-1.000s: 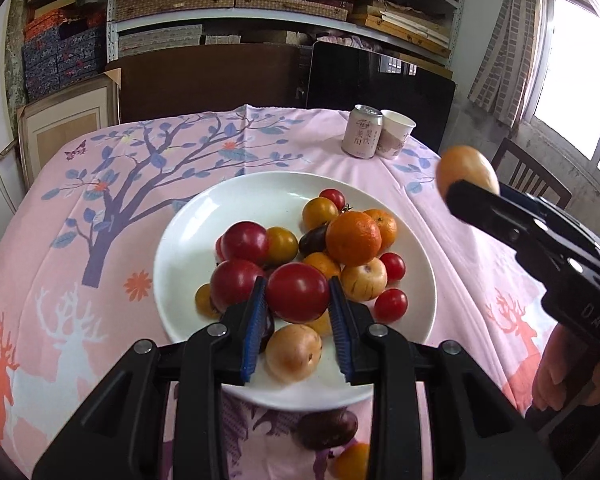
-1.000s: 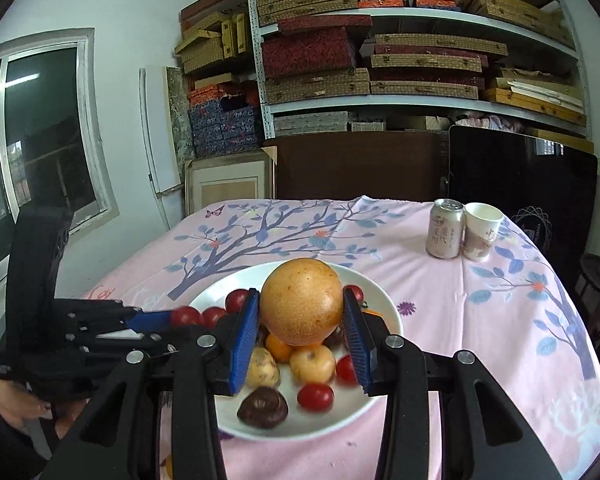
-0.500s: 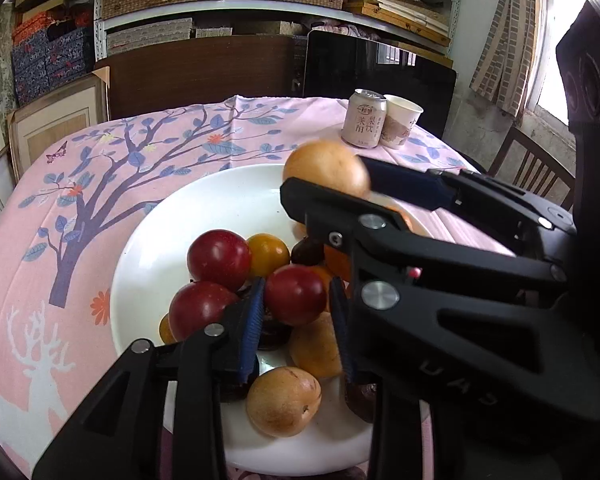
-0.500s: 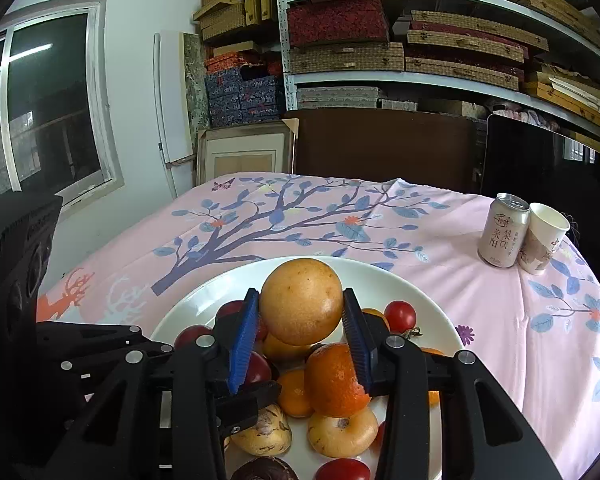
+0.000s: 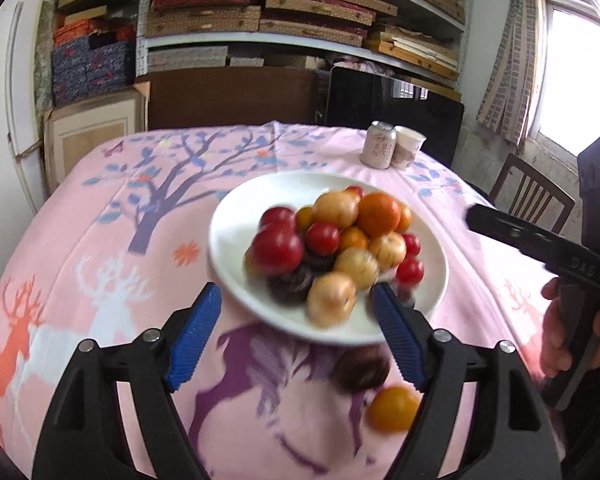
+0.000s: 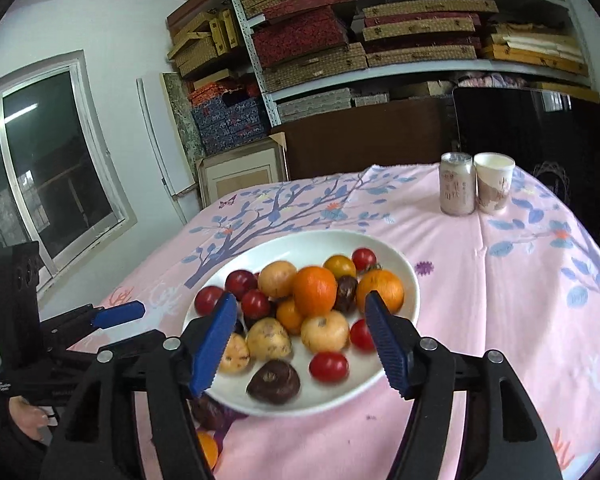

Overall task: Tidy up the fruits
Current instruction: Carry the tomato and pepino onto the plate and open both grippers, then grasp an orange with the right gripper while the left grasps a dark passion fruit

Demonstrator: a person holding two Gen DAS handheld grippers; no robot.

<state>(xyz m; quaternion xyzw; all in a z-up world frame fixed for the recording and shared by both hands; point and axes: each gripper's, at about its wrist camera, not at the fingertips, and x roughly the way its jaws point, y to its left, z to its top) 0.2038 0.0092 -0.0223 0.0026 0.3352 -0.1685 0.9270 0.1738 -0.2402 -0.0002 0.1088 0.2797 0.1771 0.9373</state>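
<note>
Left wrist view: left gripper (image 5: 296, 328) stands spread, jaws having just been opening; nothing pinched between the pads. White plate (image 5: 236, 216) lies just ahead of the fingertips, its near rim between them. Heaped on it: red tomatoes, an orange (image 5: 379, 214), tan round fruits, dark passion-fruit-like pieces. Image is motion-blurred, so finer identities are uncertain. Off the plate, on the pink tablecloth (image 5: 80, 240), close under the right-hand finger: one dark purple fruit (image 5: 360, 367) and one yellow-orange fruit (image 5: 394, 409). Right gripper (image 5: 540, 248) shows at the right edge; its jaws cannot be read here.

Right wrist view: right gripper (image 6: 300, 340) also spread, jaws just been opening, empty. Plate sits ahead and partly between the fingers; large tan fruit (image 6: 277, 278) rests on the pile beyond the left finger. Soda can (image 6: 456, 189) and paper cup (image 6: 494, 187) far ahead, right.

Judgement: most fruit gathered; two strays left to plate.
</note>
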